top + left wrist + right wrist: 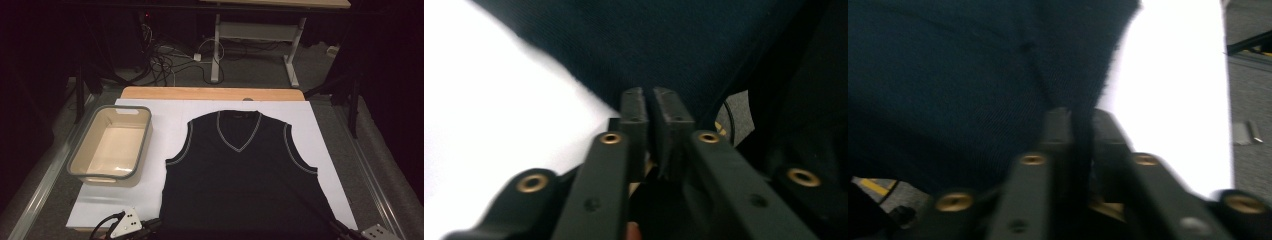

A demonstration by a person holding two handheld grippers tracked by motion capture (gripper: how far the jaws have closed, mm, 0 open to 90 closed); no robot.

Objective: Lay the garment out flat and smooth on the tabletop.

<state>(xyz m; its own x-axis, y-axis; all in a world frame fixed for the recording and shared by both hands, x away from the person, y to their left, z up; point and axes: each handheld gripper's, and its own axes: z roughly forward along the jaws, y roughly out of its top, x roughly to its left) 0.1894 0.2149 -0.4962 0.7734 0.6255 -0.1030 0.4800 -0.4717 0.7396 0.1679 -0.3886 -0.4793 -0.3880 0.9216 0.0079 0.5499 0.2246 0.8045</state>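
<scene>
Your high view: dim room, light falls from above onto white sheet (150,200), surroundings sink to black. Dark vest (240,175) swallows detail; its lower hem melts into shadow. Tub (112,145) throws soft shadow on near side. Your left gripper view: white sheet blown out, edges smeared. Your right gripper view: heavy motion blur, jaws soft, sheet glaring.

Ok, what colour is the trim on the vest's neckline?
Light grey-white trim on the dark vest, clearest in the high view.
</scene>
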